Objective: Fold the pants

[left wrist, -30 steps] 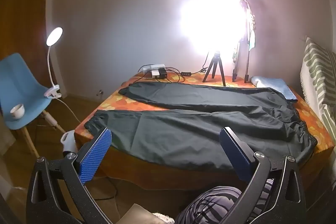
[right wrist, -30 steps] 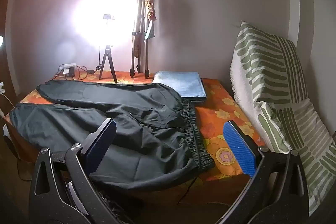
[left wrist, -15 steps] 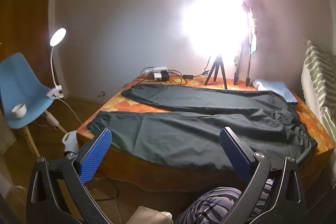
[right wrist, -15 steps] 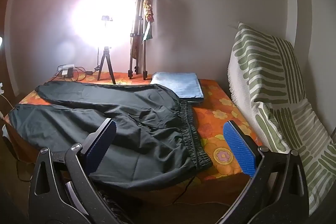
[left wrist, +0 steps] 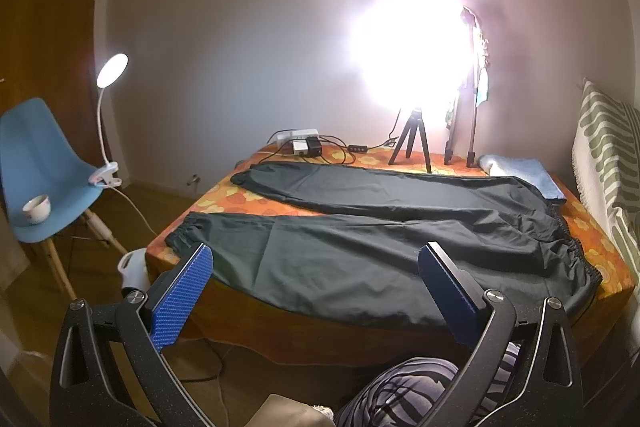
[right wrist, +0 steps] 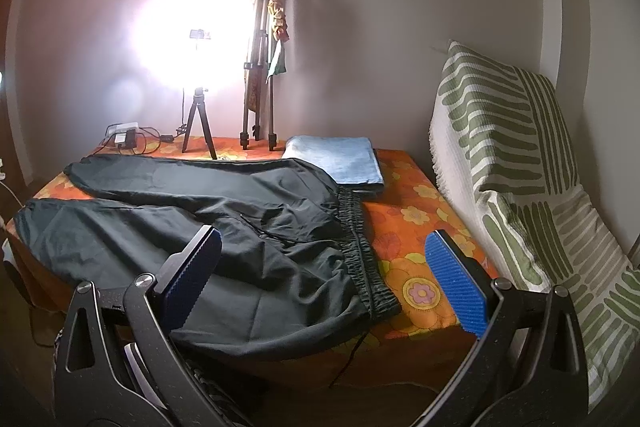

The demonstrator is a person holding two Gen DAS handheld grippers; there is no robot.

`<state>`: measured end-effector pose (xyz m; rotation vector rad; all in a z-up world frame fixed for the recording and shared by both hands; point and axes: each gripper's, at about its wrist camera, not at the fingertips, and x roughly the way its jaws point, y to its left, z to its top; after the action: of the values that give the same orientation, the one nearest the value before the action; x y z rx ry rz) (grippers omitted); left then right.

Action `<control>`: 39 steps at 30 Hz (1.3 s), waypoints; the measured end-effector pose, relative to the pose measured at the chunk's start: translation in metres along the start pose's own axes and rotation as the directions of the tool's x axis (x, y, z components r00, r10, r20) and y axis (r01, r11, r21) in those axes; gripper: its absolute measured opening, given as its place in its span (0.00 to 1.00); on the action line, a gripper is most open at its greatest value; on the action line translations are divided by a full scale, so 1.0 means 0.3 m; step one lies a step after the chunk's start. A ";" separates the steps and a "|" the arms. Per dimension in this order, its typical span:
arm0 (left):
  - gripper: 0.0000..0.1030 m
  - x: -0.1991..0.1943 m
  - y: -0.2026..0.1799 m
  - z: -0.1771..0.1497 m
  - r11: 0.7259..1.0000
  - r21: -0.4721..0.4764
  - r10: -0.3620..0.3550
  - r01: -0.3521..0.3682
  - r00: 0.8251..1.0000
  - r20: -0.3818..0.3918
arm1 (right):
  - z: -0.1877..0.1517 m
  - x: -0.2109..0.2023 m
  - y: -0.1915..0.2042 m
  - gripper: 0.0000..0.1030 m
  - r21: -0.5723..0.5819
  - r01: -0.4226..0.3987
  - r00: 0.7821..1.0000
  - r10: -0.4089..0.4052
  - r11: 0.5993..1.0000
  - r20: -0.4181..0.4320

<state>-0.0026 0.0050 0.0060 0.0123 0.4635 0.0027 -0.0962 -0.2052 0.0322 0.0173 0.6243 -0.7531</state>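
Note:
Dark green-black pants (left wrist: 360,243) lie spread flat on a table with an orange flowered cloth (left wrist: 588,239), legs pointing left, elastic waistband (right wrist: 360,247) at the right. The near leg's edge hangs over the front of the table. My left gripper (left wrist: 316,275) is open, held in front of the near leg and short of the table. My right gripper (right wrist: 324,267) is also open, hovering before the waistband end (right wrist: 384,303), with nothing between its fingers.
A bright lamp on a small tripod (left wrist: 412,143), a folded tripod (right wrist: 260,75), a power strip with cables (left wrist: 300,143) and a folded blue towel (right wrist: 336,163) stand at the table's back. A striped cushion (right wrist: 532,187) flanks the right. A blue chair (left wrist: 36,179) with a cup stands left.
Both views have risen and tilted slightly, so the table sits a little lower and farther in each. The pants have not moved and both grippers stay open.

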 end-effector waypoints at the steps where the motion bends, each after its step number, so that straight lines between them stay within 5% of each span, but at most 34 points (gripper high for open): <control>1: 0.99 -0.003 -0.002 -0.001 1.000 0.001 0.001 -0.001 1.000 0.001 | -0.001 0.000 -0.001 1.00 0.000 0.000 1.000 0.000 1.000 0.000; 39: 0.99 -0.016 -0.003 -0.005 1.000 0.004 0.010 -0.010 1.000 0.007 | -0.007 -0.001 0.001 1.00 0.002 0.002 1.000 -0.002 1.000 0.002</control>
<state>-0.0075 0.0041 0.0068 0.0182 0.4560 0.0112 -0.0973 -0.2043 0.0304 0.0174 0.6218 -0.7554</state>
